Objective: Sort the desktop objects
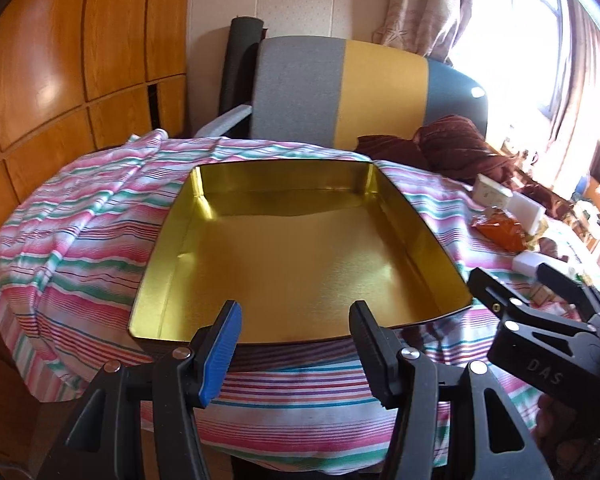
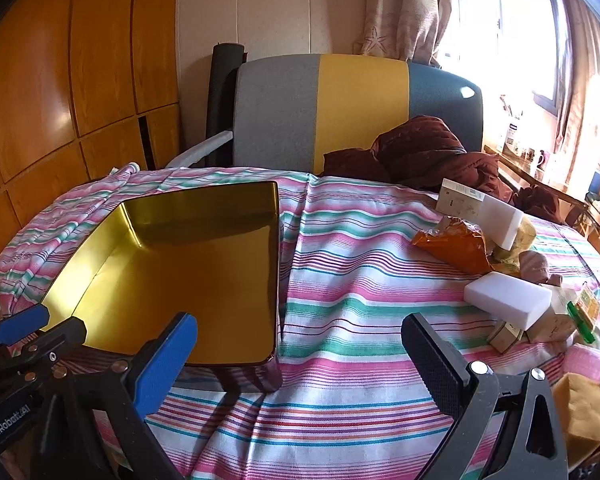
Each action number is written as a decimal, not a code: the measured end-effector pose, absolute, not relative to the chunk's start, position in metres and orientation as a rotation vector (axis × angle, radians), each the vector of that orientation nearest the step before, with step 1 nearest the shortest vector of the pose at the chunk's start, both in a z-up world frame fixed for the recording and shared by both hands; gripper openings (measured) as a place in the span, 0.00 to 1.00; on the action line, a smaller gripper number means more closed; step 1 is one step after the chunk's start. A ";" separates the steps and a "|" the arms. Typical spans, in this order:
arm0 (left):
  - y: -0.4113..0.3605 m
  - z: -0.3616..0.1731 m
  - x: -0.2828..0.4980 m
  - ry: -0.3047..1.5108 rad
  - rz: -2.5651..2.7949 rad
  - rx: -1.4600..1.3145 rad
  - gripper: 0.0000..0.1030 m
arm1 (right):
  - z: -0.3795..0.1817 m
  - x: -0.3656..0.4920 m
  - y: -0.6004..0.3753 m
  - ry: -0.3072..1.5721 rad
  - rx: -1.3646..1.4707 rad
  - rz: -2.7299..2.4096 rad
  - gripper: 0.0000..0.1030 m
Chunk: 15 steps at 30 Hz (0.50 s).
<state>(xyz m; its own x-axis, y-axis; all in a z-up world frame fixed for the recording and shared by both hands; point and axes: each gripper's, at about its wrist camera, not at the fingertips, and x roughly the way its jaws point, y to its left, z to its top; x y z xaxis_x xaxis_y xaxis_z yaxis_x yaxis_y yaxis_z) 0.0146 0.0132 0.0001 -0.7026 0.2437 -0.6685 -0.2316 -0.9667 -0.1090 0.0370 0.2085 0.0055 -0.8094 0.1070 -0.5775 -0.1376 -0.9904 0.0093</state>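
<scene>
Right tongs (image 1: 536,280) read "DAS" (left tongs (image 2: 16,326): "GenRobot.AI").

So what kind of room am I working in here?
Most likely a lived-in home room, not a lab: a table under a striped cloth, a fabric chair with clothing, a curtained window and wooden cabinets.

Both grippers, the left gripper (image 1: 296,344) and the right gripper (image 2: 300,364), are black plastic clamps with silver rivets, each pairing one blue ribbed pad (image 1: 220,356) with one black textured finger, and bearing white lettering.
</scene>
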 end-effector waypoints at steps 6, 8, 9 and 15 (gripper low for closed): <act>0.026 0.002 0.021 -0.037 2.587 -1.018 0.57 | 0.014 0.058 0.229 0.119 -0.795 2.918 1.00; 0.034 0.002 0.022 -0.032 2.540 -1.022 0.57 | 0.017 0.067 0.240 0.123 -0.772 2.927 1.00; 0.038 0.002 0.023 -0.036 2.512 -1.026 0.57 | 0.020 0.073 0.247 0.124 -0.753 2.924 1.00; 0.054 0.000 0.018 -0.166 2.341 -1.076 0.70 | 0.041 0.121 0.308 0.179 -0.593 2.866 1.00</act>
<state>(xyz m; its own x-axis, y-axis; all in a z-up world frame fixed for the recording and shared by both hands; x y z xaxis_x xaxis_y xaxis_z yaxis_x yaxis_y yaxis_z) 0.0179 0.0544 -0.0005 -0.5267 0.5306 -0.6641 -0.4319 -0.8399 -0.3286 0.1214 0.3078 0.0406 -0.8974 0.1783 -0.4037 -0.2272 -0.9709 0.0762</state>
